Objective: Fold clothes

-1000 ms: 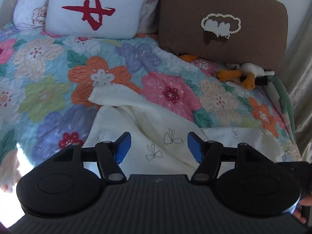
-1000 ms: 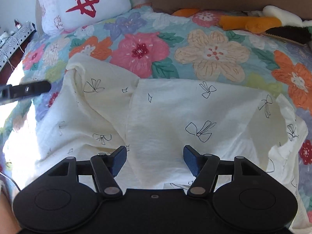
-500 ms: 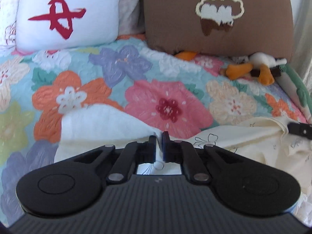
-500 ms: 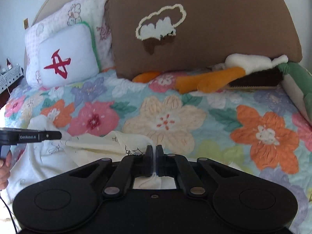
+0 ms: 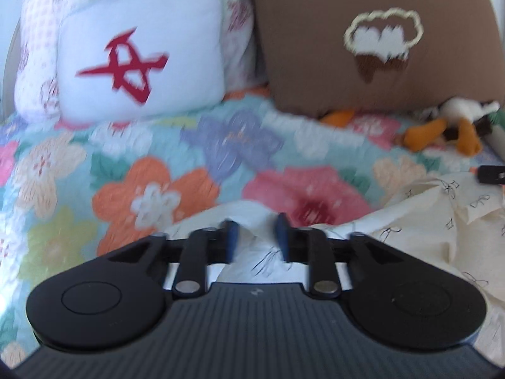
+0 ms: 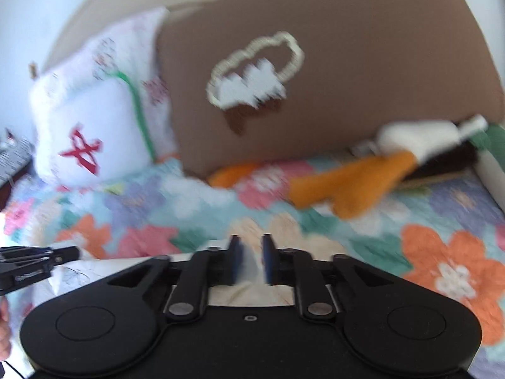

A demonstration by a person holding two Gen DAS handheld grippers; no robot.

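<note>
A cream garment (image 5: 426,221) printed with small black bows lies on a floral quilt (image 5: 142,189). My left gripper (image 5: 255,237) is open, its blue pads apart over a fold of the cloth, which lies between and below them. My right gripper (image 6: 250,257) is open by a narrow gap, with a peak of the cream garment (image 6: 251,271) standing between the pads. The left tool shows at the left edge of the right wrist view (image 6: 31,263); the right tool shows at the right edge of the left wrist view (image 5: 492,173).
At the head of the bed stand a white cushion with a red mark (image 5: 139,66), a pink-patterned pillow (image 5: 38,47) and a large brown cushion (image 5: 378,41). A plush duck with orange feet (image 6: 363,183) lies at the right. Both views are blurred.
Both grippers were shut on the garment half a second ago; now their jaws have parted. A second ago they were wide open over the spread cloth. Both have moved toward the pillows.
</note>
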